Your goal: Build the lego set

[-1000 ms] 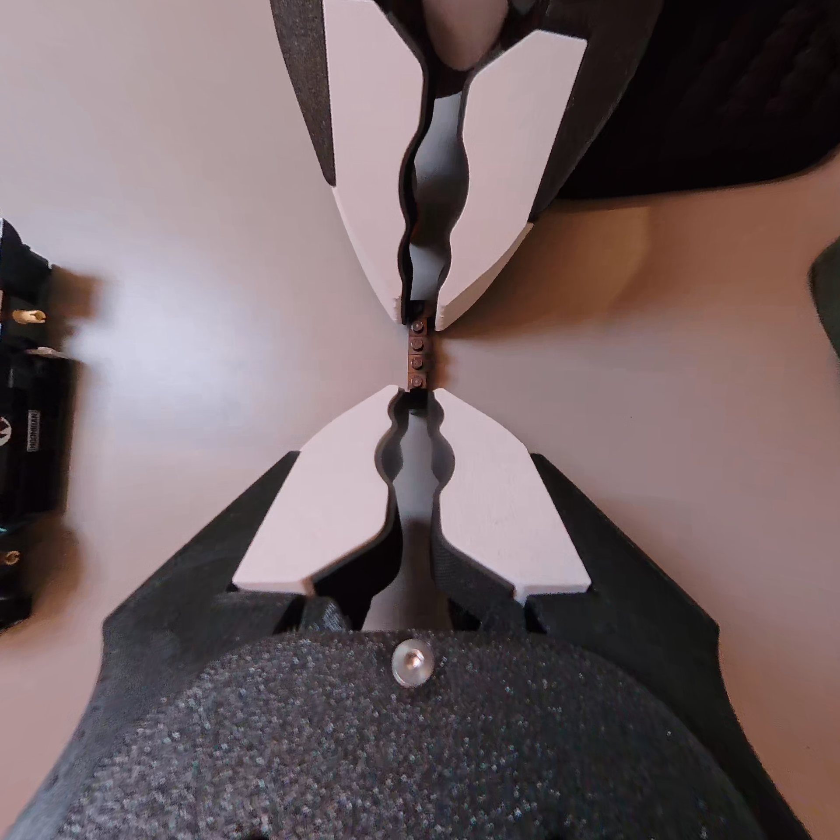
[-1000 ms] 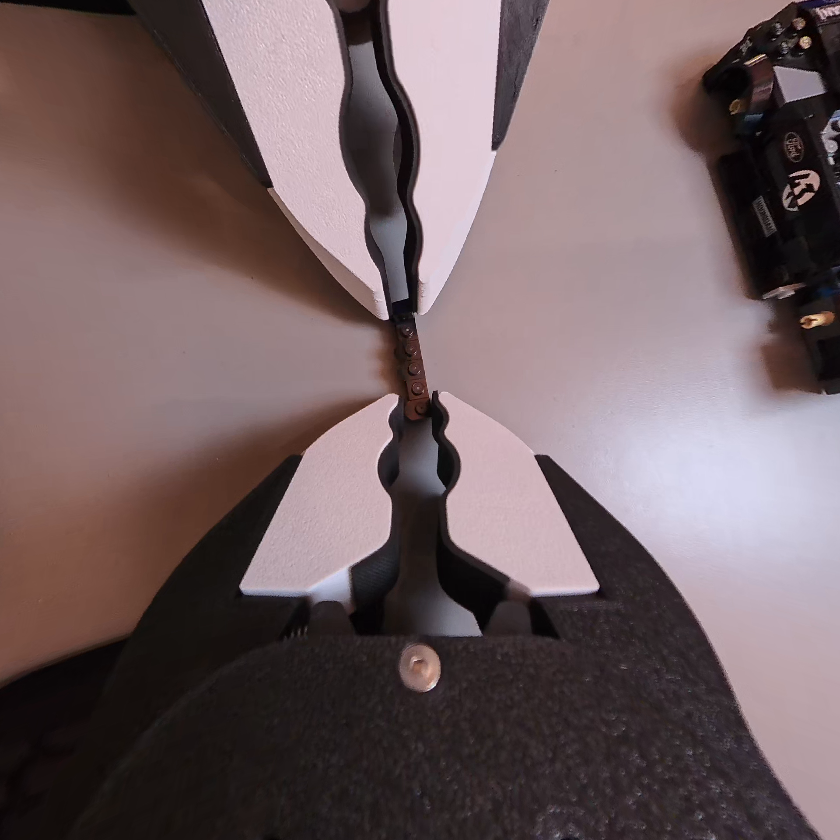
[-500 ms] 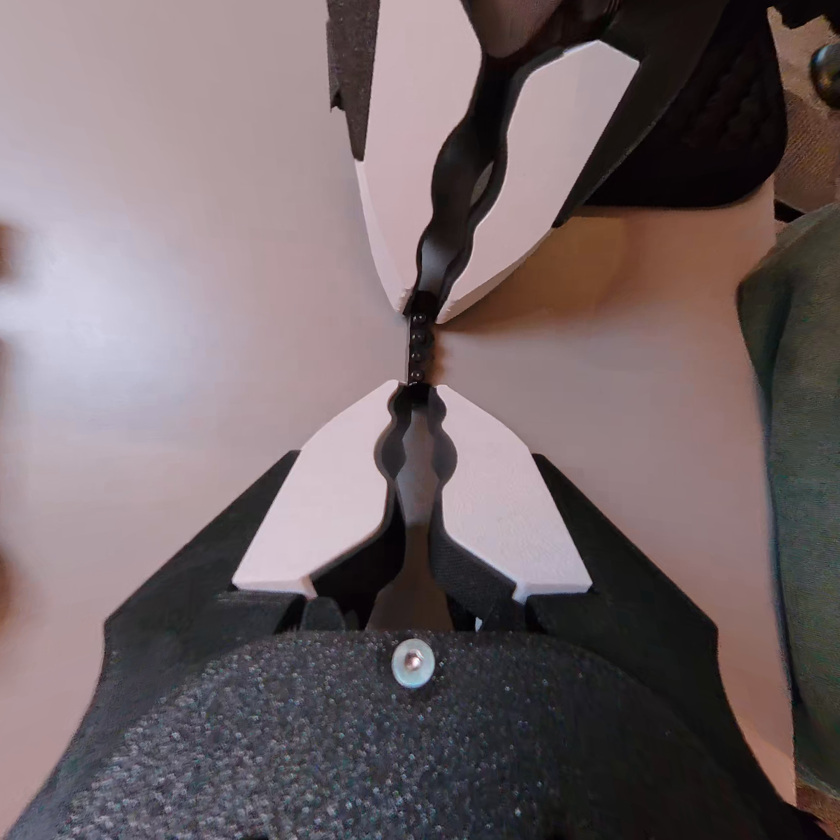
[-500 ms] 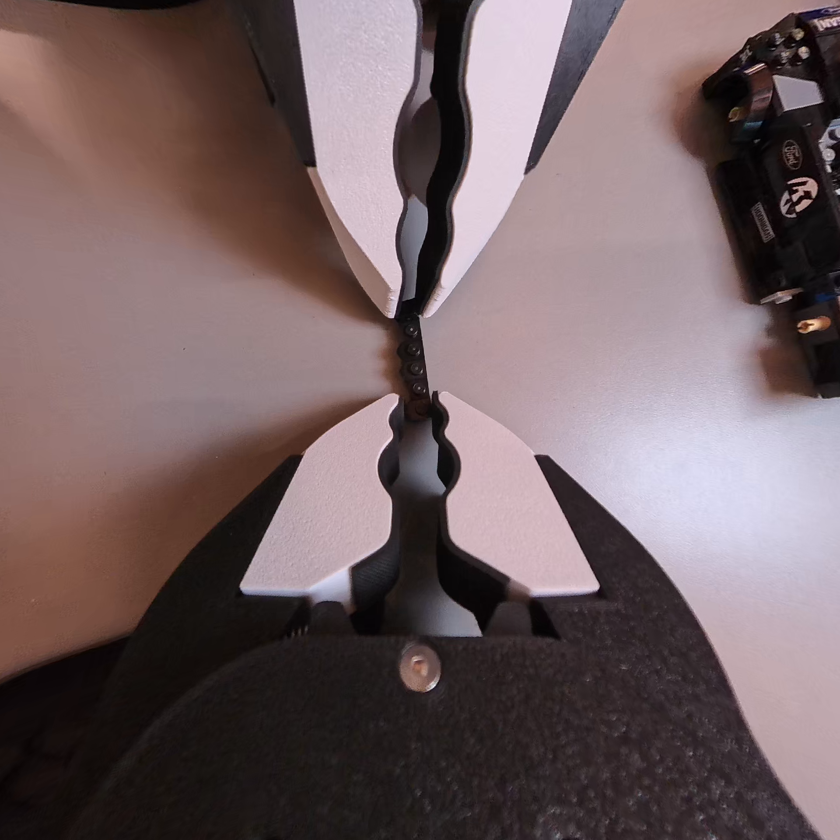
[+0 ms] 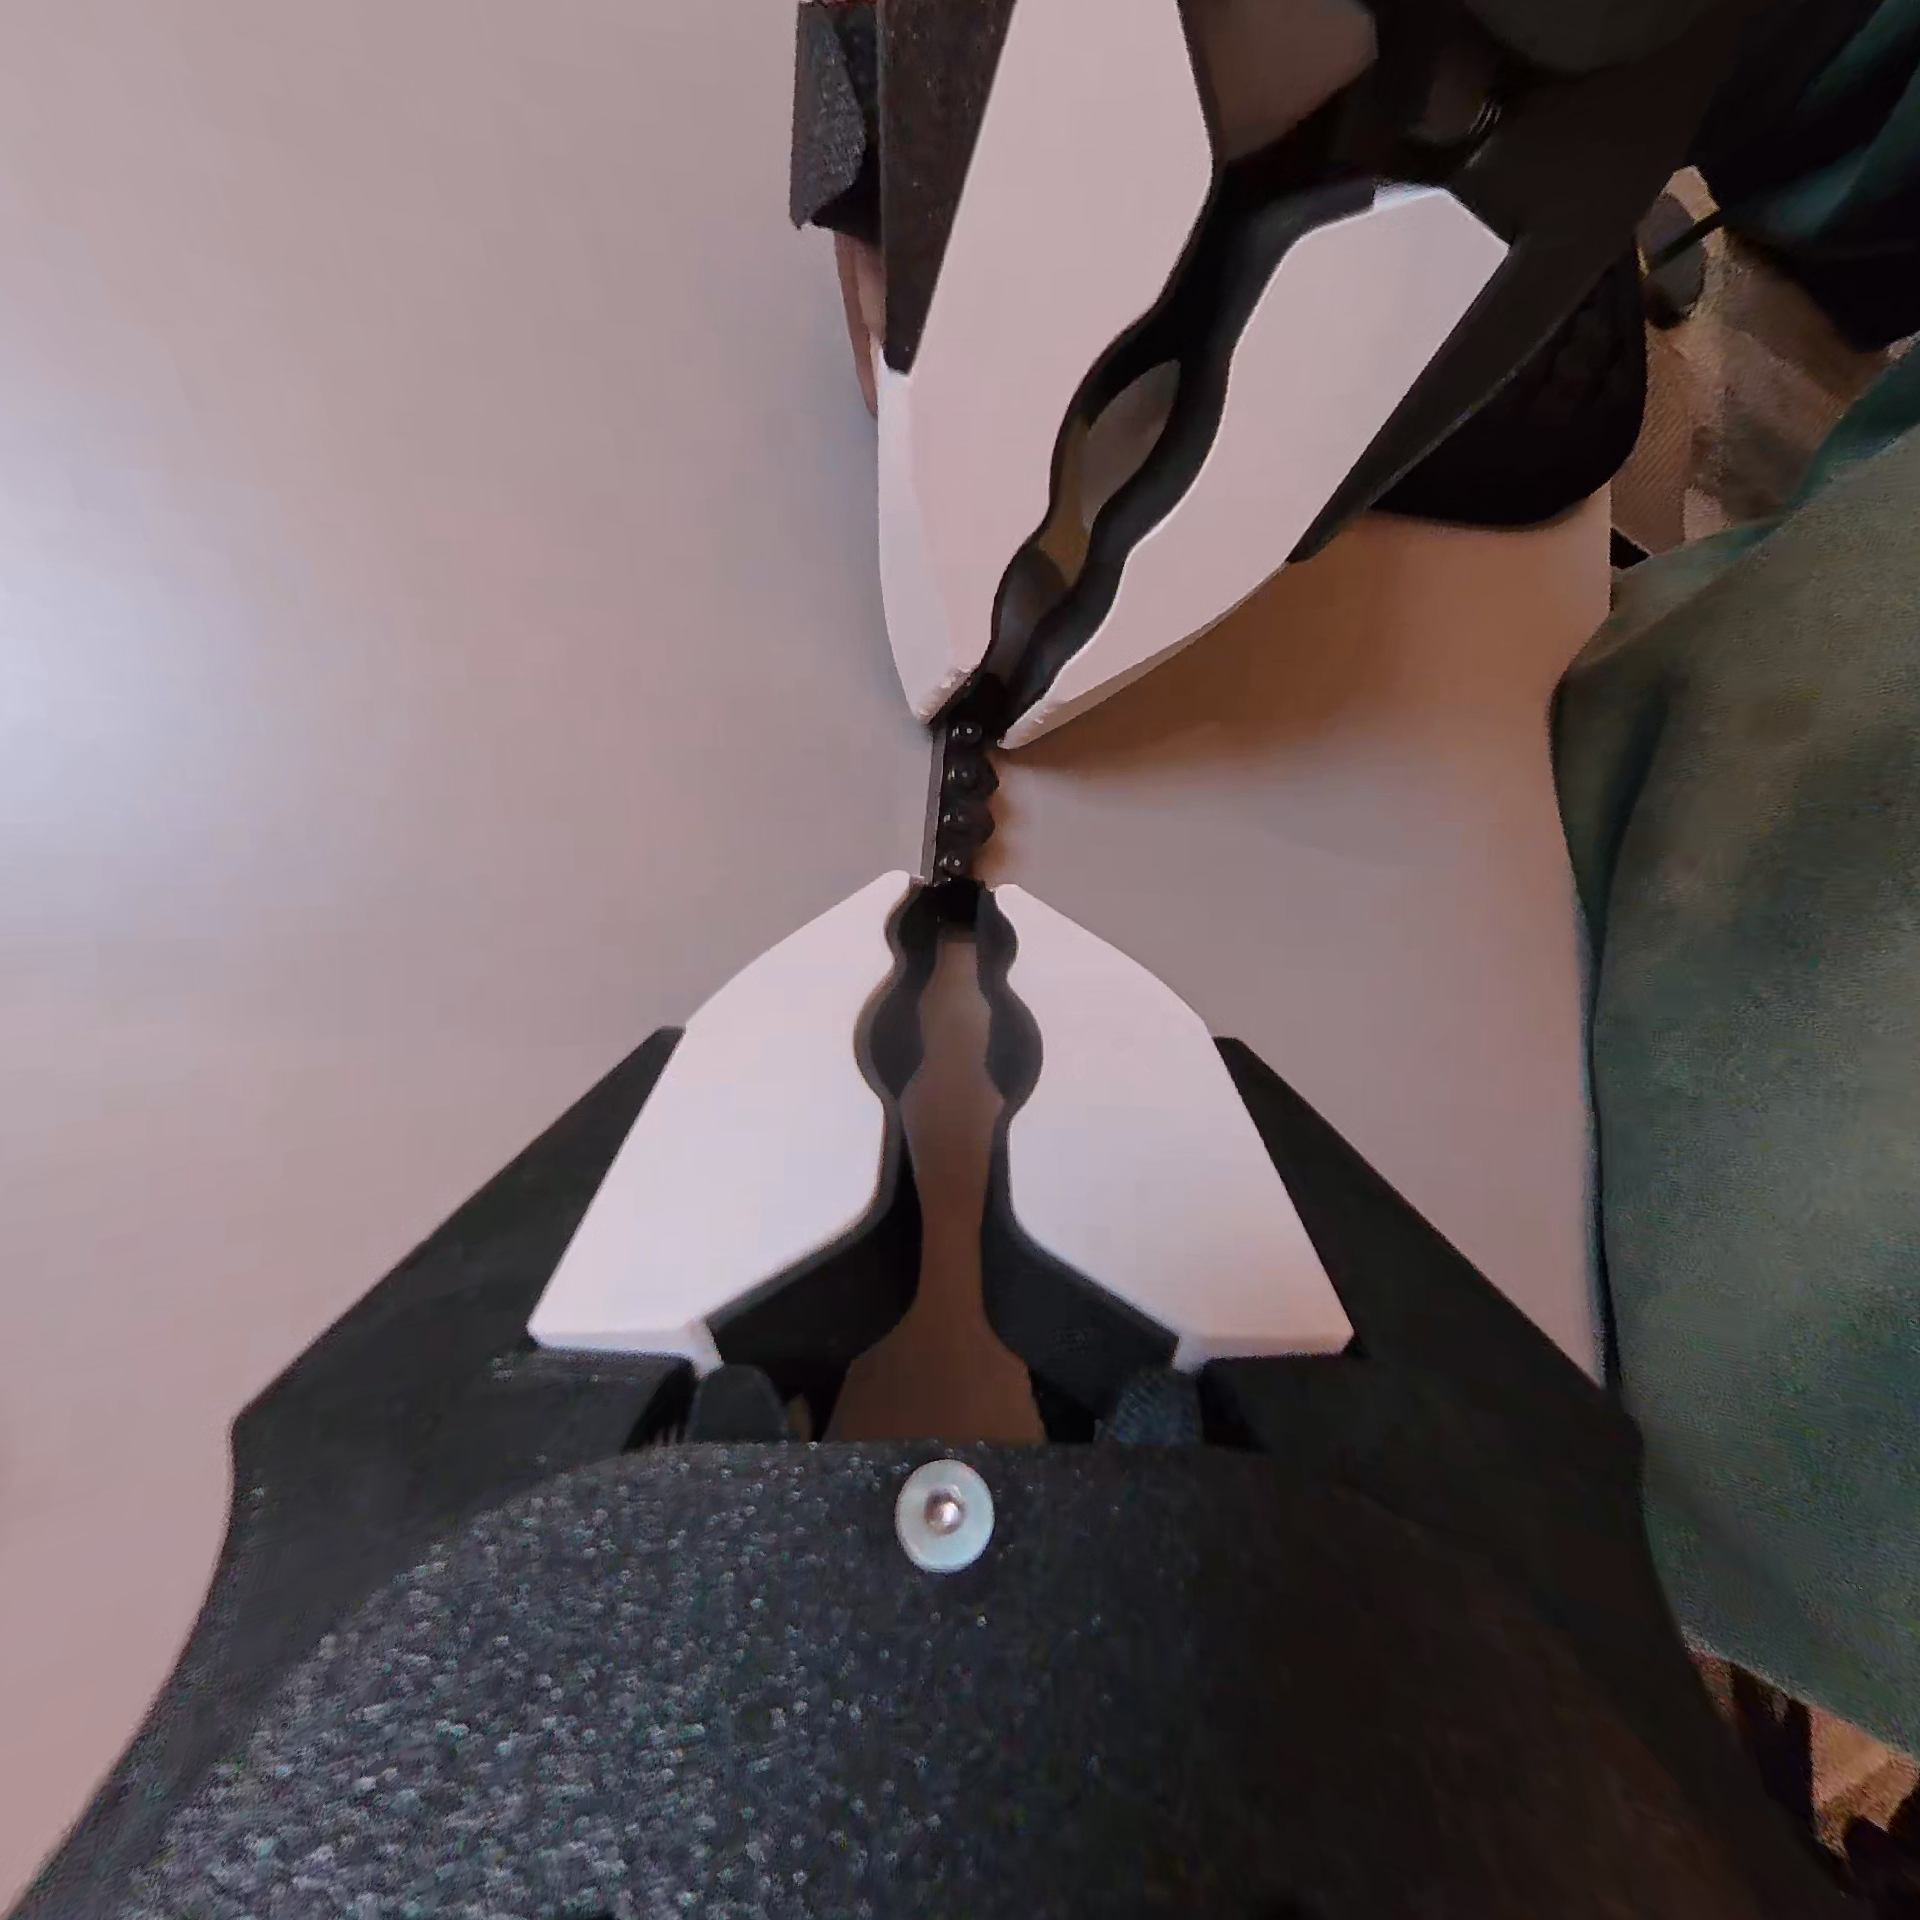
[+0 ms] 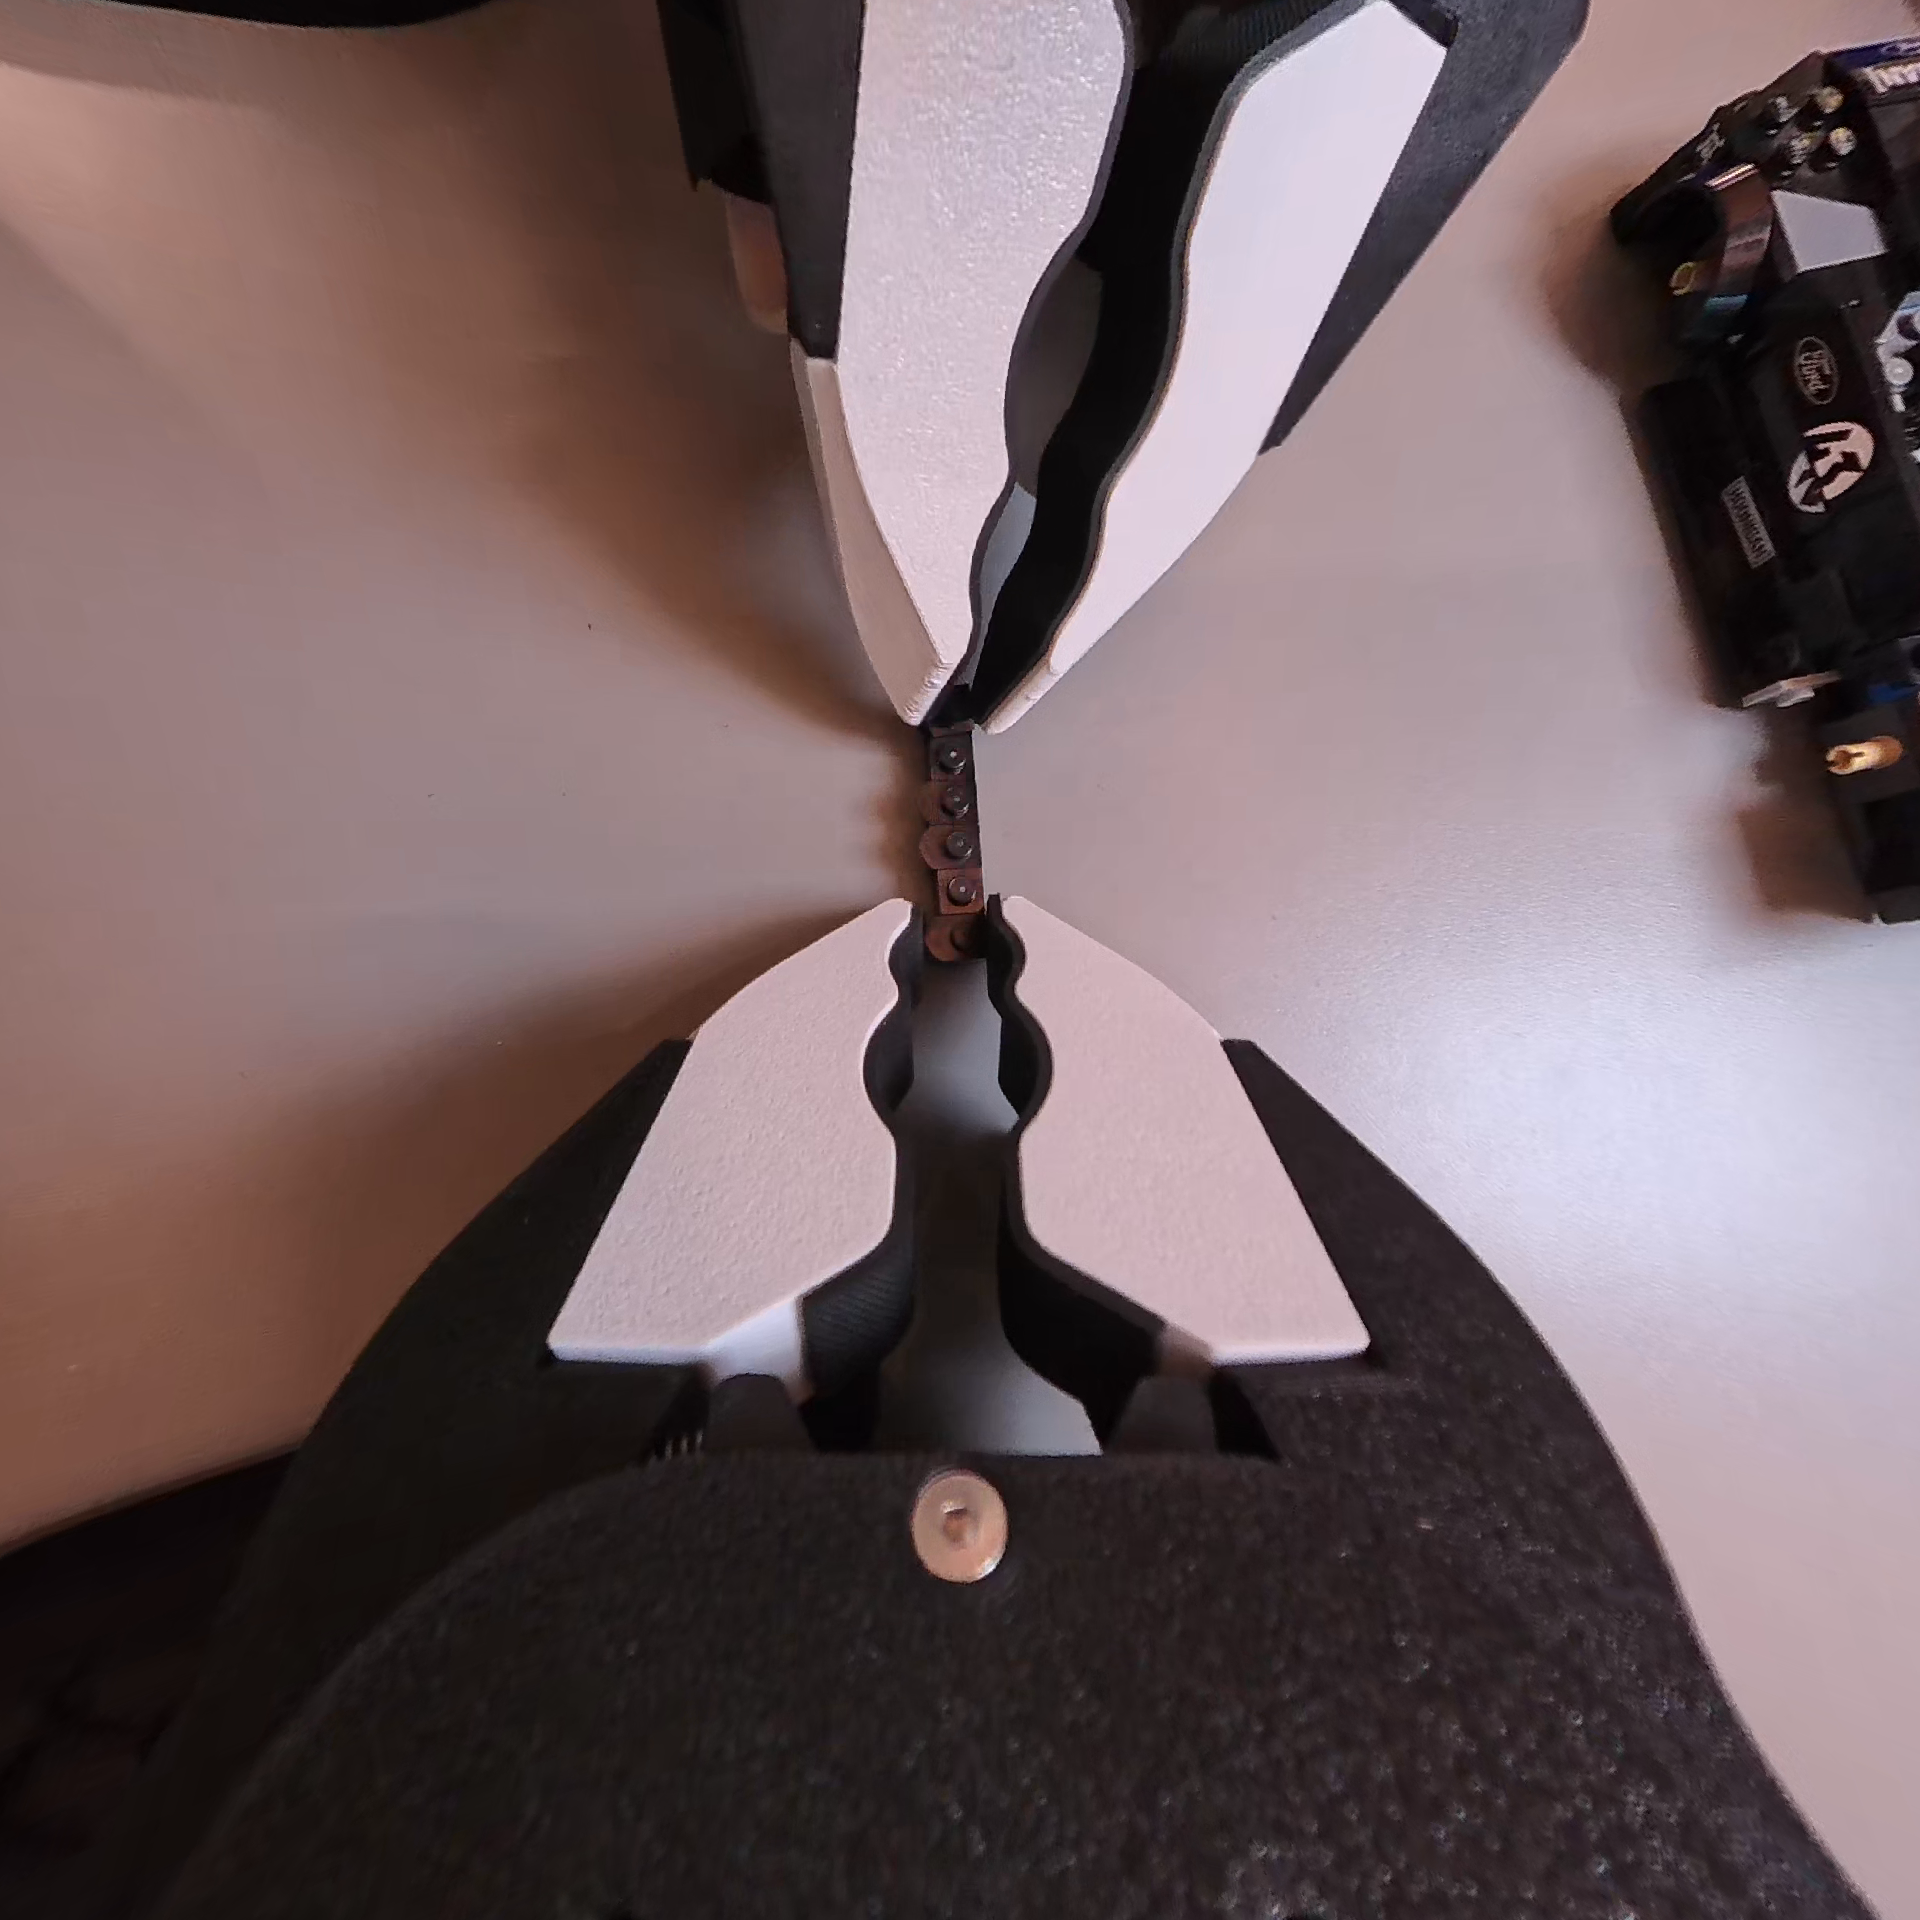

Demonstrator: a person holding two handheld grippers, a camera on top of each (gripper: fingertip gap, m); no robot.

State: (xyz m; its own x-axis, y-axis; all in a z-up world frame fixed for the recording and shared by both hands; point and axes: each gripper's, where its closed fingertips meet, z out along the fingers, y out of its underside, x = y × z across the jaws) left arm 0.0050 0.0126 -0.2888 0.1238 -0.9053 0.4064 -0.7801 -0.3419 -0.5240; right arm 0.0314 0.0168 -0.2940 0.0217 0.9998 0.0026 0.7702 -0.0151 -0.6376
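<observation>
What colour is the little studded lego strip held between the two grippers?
Dark brown to black; the lego strip shows best in the right wrist view.

Left gripper (image 5: 948, 902) and right gripper (image 6: 951, 920) meet tip to tip, the studded lego strip (image 6: 954, 831) spanning between them above the table (image 6: 416, 675); lego car (image 6: 1808, 499) off right.

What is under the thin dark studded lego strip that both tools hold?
Under the thin dark studded lego strip only the bare pale table shows; the strip's ends are covered by tool tips.
</observation>
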